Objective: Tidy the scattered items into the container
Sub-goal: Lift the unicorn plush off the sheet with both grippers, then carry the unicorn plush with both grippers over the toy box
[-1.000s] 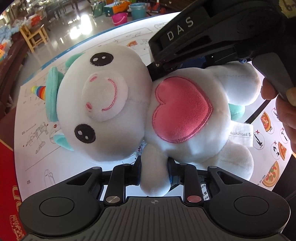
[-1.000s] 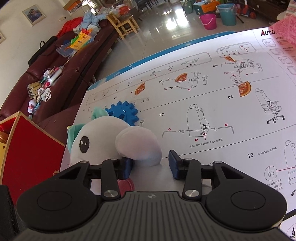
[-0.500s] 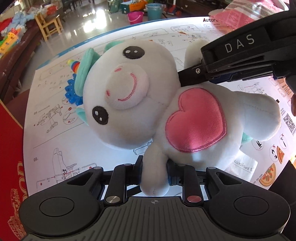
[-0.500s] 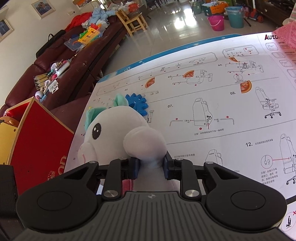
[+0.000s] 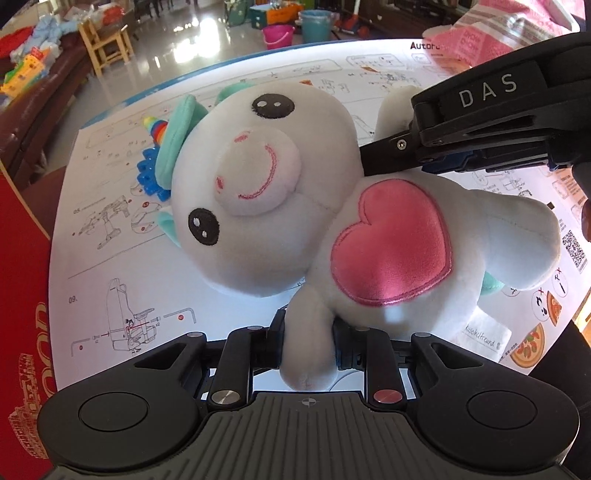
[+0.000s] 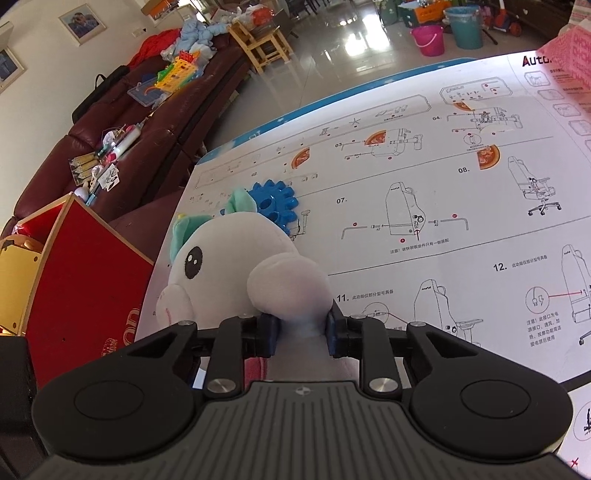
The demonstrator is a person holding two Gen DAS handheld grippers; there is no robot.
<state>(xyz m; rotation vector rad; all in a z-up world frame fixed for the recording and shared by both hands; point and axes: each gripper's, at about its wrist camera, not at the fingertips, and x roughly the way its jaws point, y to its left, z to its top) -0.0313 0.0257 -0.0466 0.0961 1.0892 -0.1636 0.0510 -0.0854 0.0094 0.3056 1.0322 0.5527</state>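
A white plush unicorn with a pink heart, teal ears and a rainbow horn is held above the table by both grippers. My left gripper is shut on one of its arms. My right gripper is shut on its other arm; the right gripper's body also shows in the left wrist view, above the heart. The unicorn's head shows in the right wrist view. A blue toy gear lies on the table behind the head. The red container stands at the table's left edge.
The table is covered by a white instruction sheet. A pink patterned bag lies at the far right. Beyond the table are a brown sofa with clutter, a wooden chair and buckets on the floor.
My right gripper closed on the unicorn's arm. Both grippers then lifted the unicorn and carried it left towards the red container, bringing the blue gear into the left wrist view.
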